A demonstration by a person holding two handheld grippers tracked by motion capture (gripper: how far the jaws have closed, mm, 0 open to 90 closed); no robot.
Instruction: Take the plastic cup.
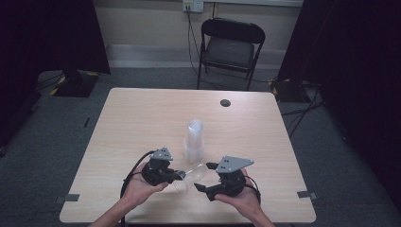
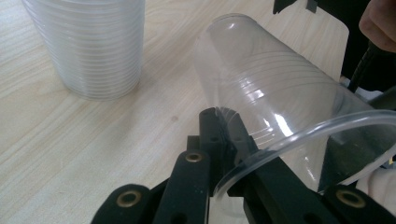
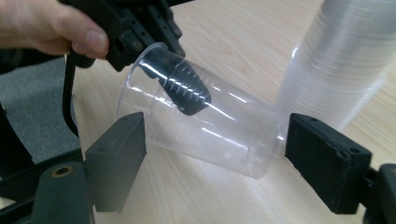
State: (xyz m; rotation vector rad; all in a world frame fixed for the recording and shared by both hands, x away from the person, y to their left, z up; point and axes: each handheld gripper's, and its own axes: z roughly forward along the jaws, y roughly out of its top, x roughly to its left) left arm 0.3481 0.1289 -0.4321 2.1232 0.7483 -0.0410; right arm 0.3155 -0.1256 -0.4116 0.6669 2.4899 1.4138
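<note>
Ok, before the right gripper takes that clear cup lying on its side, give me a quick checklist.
1. Left gripper clamped on the cup's rim, one jaw inside: ok.
2. Clear cup between the right gripper jaws: ok.
3. Right jaws wide enough, pads off the cup: ok.
4. Cup clear of the cup stack: cannot tell, they look close.
5. Cup is single, not two nested: cannot tell.
</note>
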